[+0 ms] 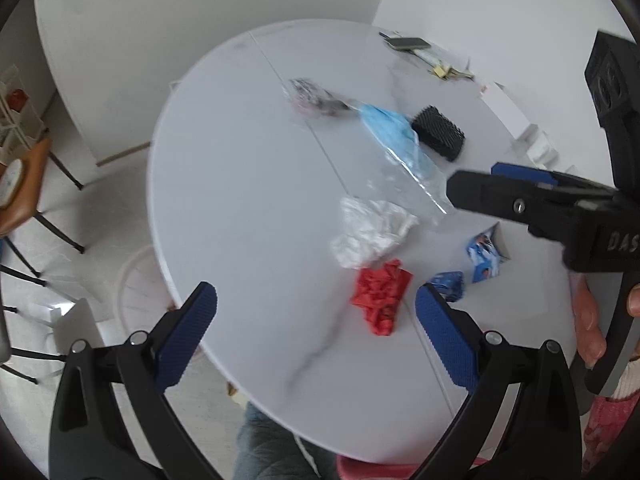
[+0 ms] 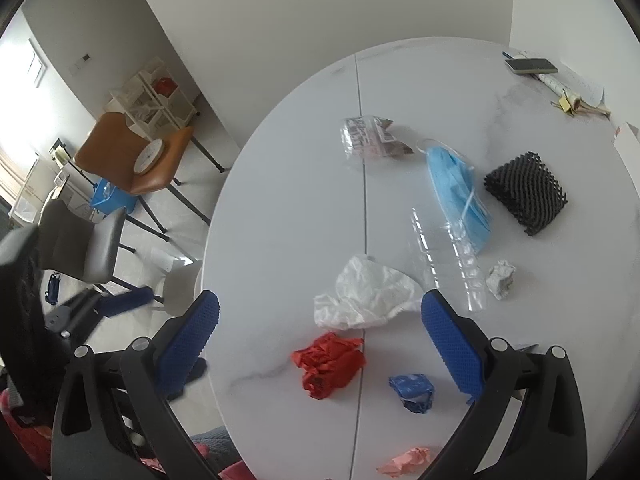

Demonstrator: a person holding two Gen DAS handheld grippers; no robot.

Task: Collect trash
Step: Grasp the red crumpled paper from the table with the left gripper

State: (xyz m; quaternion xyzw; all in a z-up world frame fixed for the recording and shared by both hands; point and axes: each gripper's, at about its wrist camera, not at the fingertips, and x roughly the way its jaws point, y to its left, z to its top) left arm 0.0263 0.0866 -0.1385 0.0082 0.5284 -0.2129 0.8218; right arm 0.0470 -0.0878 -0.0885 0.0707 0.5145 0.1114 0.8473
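Note:
Trash is scattered on a round white marble table (image 1: 240, 200) (image 2: 280, 200): white crumpled paper (image 1: 374, 236) (image 2: 368, 294), a red wrapper (image 1: 380, 296) (image 2: 330, 362), a blue wrapper (image 1: 448, 284) (image 2: 414, 392), a blue face mask (image 1: 396, 136) (image 2: 456, 196), a clear plastic bag (image 1: 416, 184) (image 2: 448, 256), a printed packet (image 1: 312, 96) (image 2: 370, 138) and black mesh (image 1: 438, 132) (image 2: 526, 192). My left gripper (image 1: 316, 300) hovers open and empty over the near edge, left of the red wrapper. My right gripper (image 2: 320, 308) is open and empty above the white paper.
A phone (image 1: 408, 43) (image 2: 530, 66) and papers lie at the table's far side. A grey paper ball (image 2: 500, 278) and pink scrap (image 2: 408, 460) also sit on the table. An orange chair (image 2: 132, 160), a grey chair (image 2: 80, 240) and a white round bin (image 1: 136, 292) stand left of the table.

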